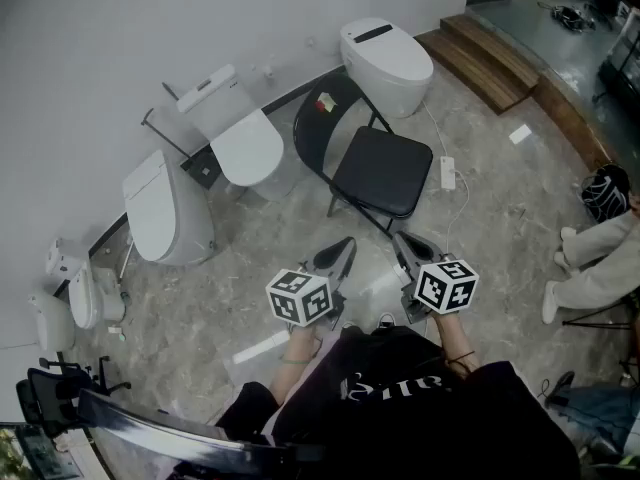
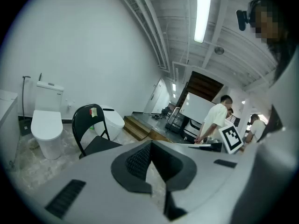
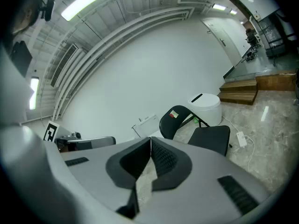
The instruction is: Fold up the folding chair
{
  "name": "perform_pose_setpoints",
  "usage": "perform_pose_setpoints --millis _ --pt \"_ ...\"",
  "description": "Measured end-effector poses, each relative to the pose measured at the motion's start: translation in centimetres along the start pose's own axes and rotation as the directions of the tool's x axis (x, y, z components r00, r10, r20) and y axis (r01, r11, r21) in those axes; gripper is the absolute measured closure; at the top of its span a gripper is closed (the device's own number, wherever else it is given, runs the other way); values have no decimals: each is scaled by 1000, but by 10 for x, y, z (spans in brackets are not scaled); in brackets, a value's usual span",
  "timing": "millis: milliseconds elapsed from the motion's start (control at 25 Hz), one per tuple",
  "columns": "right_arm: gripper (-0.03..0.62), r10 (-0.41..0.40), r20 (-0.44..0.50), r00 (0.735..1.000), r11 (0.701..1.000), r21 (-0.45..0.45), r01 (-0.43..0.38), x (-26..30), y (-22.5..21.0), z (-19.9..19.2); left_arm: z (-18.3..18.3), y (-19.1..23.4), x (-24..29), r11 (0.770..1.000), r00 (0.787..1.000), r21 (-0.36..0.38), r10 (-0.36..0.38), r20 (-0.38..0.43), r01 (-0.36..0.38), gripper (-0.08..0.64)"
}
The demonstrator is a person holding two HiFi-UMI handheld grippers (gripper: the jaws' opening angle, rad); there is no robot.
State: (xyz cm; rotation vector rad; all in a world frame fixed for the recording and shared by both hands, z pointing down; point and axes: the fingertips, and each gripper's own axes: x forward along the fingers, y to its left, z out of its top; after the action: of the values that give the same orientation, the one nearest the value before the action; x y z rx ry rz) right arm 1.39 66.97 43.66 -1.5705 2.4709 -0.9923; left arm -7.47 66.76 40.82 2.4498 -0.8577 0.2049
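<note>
Two hand-held grippers hover short of a black folding chair (image 1: 380, 171) that stands fully open on a pale stone-pattern floor (image 1: 500, 228), its task not yet begun. The left gripper (image 1: 341, 255) and the right gripper (image 1: 407, 249) both have their jaws pressed together with nothing between them, and neither touches the chair. The chair sits just ahead of the person, its curved backrest (image 1: 322, 118) turned toward the wall (image 1: 120, 38) and its padded seat (image 1: 383, 158) facing the grippers. White toilets (image 1: 385, 60) flank it on the wall side, and a white power strip (image 1: 447, 173) lies on the floor just beside its right legs.

Judging by its thin tube frame, the chair is probably stiff and fairly light, liable to slide or tip on the smooth floor if pushed from one side only. The painted tubing looks slick for narrow jaws, while the cushioned seat should give a little under pressure. A sensible hold would be the front edge of the seat, to swing it upward, with the other gripper on the top rail of the backrest to steady the frame. The jaws would need to part first.
</note>
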Motion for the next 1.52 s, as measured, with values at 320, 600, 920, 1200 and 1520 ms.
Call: perform_pose_setpoints --millis 320,600,920,1200,1520 --pt "578 1 -14 1000 1000 22 -1 20 -34 10 2 19 28 999 999 -19 32 14 -32 557" --pt "578 -14 -21 1000 999 41 15 73 -59 25 30 75 60 998 998 -41 51 43 -49 556" --pt "578 -69 -17 997 995 65 70 180 -86 73 110 189 112 998 995 -22 61 73 -59 555" --pt "578 -155 11 988 982 115 153 275 -114 122 174 302 163 999 999 6 41 7 -41 555" --pt "578 -285 -26 958 935 211 284 298 -166 112 184 415 235 995 979 63 90 -183 -79 407"
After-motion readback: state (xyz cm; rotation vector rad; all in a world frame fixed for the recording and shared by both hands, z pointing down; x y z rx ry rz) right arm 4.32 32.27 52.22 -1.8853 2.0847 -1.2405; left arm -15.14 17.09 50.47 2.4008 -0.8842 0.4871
